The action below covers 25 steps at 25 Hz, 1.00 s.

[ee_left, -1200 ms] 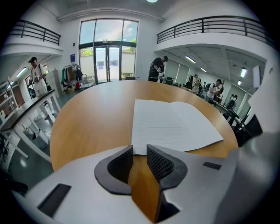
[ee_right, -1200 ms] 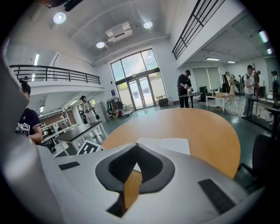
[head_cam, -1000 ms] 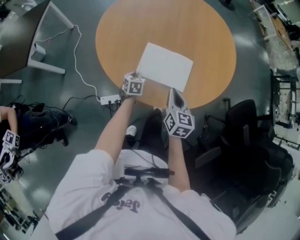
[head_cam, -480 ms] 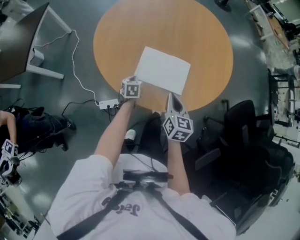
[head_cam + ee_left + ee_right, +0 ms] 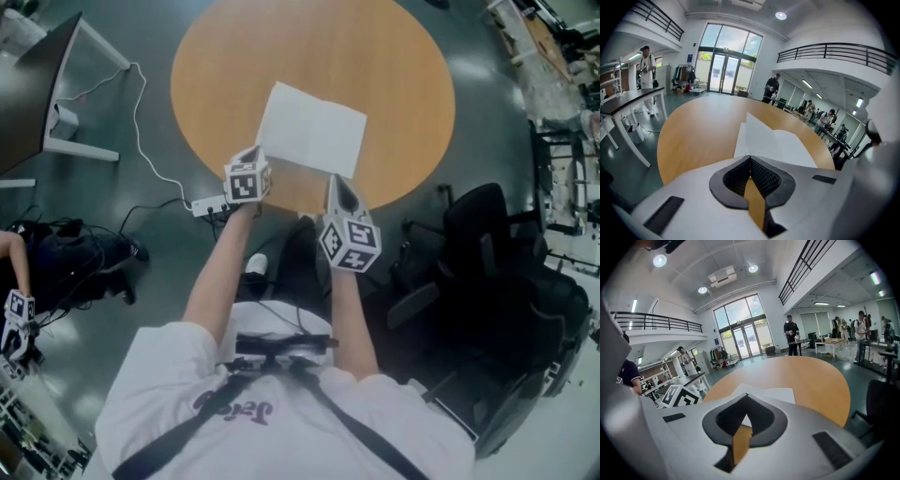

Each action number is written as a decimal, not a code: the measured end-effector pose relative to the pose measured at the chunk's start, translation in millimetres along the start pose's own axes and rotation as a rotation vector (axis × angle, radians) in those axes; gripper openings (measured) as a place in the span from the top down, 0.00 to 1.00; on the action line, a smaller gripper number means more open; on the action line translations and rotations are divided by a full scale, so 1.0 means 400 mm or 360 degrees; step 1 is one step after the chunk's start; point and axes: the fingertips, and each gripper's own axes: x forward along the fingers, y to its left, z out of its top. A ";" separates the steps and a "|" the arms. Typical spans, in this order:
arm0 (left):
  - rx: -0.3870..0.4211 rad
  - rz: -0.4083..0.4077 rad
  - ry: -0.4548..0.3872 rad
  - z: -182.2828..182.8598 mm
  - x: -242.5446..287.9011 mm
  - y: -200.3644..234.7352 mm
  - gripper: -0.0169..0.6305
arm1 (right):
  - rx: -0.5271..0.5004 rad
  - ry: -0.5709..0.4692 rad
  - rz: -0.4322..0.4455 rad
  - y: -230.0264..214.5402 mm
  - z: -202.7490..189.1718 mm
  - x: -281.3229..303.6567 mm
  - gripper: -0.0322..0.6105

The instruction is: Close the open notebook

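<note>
Now | left gripper (image 5: 750,157) clamped on notebook (image 5: 787,143) page | page corner raised

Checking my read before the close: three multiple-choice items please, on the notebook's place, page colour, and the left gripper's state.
1. Where does the notebook lie?
A) on the round table, toward its near edge
B) on the black chair
C) on the floor
2. What colour are its open pages?
A) yellow
B) white
C) blue
3. How is the left gripper?
A) wide open, empty
B) shut on a pen
C) shut on the notebook's left leaf
Key: 1 A, the head view shows it on the wood by the near edge; 2 B, both pages are plain white; 3 C, its jaws meet where the raised leaf begins.
</note>
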 end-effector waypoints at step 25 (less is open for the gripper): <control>0.0237 -0.0591 0.0136 -0.068 0.057 -0.500 0.95 | 0.0155 -0.0100 -0.0192 -0.122 0.019 -0.092 0.92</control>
